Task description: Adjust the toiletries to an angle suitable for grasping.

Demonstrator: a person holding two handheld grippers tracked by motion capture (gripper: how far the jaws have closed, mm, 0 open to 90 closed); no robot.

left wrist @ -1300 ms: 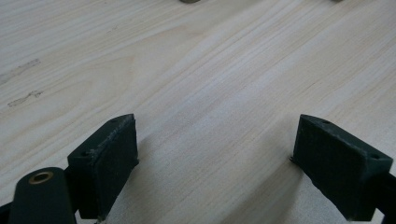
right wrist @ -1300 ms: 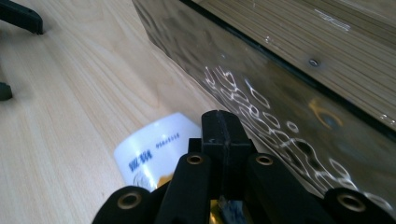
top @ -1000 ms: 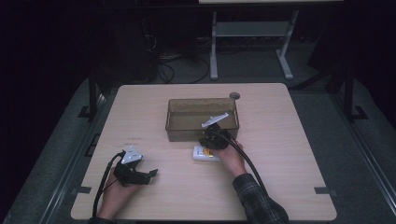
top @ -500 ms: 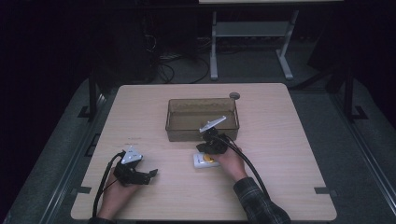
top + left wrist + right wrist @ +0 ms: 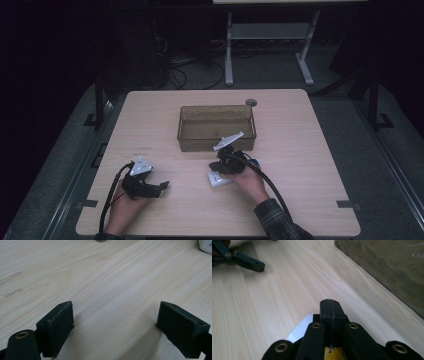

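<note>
Item: small white packet with a yellow patch, flat on the wooden table at about 6 o'clock from the clear tub, seemingly pinned under the right gripper, whose jaws are pressed fully together above it, probably to slide rather than lift it. Left gripper, at 9 o'clock of the packet, rests with jaws wide on bare wood, apparently idle.
</note>
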